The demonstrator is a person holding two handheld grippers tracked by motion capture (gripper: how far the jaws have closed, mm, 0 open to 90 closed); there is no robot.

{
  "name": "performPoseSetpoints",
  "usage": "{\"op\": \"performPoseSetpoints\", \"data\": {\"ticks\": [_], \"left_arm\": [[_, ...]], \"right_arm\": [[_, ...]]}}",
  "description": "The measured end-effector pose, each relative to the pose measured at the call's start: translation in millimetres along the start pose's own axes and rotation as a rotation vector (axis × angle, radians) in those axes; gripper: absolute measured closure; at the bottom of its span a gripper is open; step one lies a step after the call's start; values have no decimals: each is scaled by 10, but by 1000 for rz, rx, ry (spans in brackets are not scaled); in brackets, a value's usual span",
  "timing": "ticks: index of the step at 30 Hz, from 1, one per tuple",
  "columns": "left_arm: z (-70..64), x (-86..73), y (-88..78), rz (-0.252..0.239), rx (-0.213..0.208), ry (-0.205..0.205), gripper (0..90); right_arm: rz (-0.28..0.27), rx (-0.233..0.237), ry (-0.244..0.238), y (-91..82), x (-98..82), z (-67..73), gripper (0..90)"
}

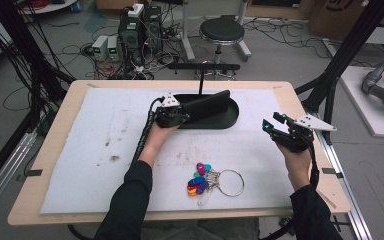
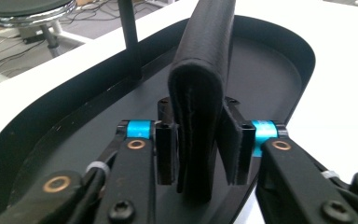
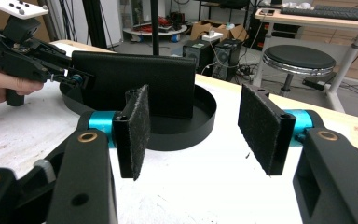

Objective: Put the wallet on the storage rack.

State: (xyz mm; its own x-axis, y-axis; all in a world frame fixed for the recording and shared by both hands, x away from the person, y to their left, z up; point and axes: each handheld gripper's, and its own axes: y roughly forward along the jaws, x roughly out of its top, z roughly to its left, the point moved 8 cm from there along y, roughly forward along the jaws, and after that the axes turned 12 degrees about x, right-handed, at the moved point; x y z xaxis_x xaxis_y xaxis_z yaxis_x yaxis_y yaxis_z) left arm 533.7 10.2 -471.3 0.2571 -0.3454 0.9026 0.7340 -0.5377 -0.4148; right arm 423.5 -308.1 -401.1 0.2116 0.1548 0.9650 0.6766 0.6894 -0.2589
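No text, label, brand, number or sign can be read on anything here.

The wallet's [image 2: 200, 93] near end hides the pad [image 2: 165, 154] contact behind it, and the tray's [image 2: 279, 51] near rim is cut off below.

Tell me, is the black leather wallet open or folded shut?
Folded shut: the black leather wallet stands on edge in the black oval tray, its fold showing.
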Motion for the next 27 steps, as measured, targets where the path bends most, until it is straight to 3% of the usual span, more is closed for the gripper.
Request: {"op": "performPoseSetpoints", "data": {"ticks": [8,9,12,19,23,27], "left_arm": [[155,1,-126,73,102,-57,293],[168,12,-164,68,110,-60,281],[181,52,-302,45,131,-16,279],[107,119,-713,-20,116,18,245],[18,103,-987,-44,73,34,247],[-63,51,-1258,-86,57,48,248]], "right_arm": [[-3,-5,6,-13,-3,-13,442],[-5,-6,6,-14,-2,-15,441],[-6,-5,7,-19,-1,-13,438],[0,2,7,-8,-6,-4,425],[9,7,2,15,-14,9,419],[24,15,-4,42,-26,32,404]]}}
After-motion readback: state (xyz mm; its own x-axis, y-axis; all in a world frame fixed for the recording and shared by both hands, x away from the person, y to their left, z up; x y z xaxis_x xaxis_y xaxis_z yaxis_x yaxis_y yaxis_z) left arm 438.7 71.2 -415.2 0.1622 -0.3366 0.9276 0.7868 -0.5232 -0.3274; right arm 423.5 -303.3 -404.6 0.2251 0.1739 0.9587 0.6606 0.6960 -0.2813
